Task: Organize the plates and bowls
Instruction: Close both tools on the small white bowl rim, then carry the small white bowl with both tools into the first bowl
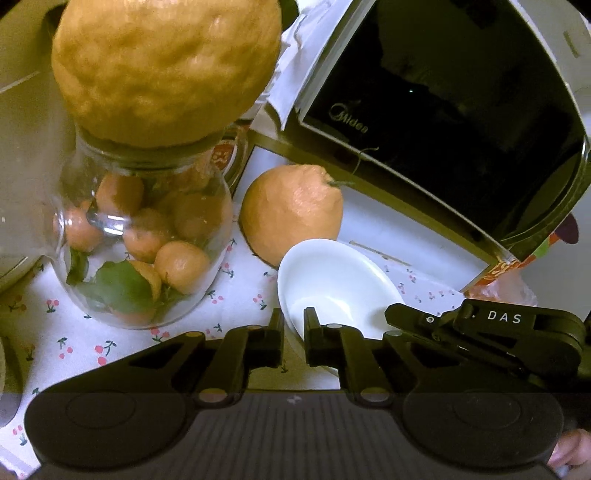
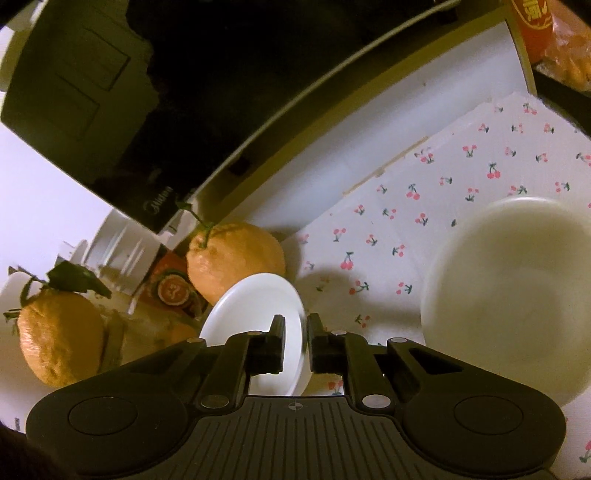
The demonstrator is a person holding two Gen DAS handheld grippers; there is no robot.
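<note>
A small white dish [image 1: 332, 284] is tilted on the cherry-print cloth, just in front of a big orange citrus fruit [image 1: 291, 214]. My left gripper [image 1: 294, 314] is shut on the dish's near left rim, with one finger on each side of the edge. My right gripper [image 1: 399, 314] comes in from the right and meets the same dish's right edge. In the right wrist view the dish [image 2: 255, 306] stands between the fingers of the right gripper [image 2: 295, 319], which is shut on its rim. A larger white bowl [image 2: 506, 295] sits upright to the right.
A glass jar of tangerines [image 1: 144, 236] with a large citrus [image 1: 166, 66] on top stands close on the left. A black-doored microwave [image 1: 461, 122] fills the back. The cherry-print cloth [image 2: 461, 177] spreads to the right. A red packet [image 2: 532, 26] lies in the far corner.
</note>
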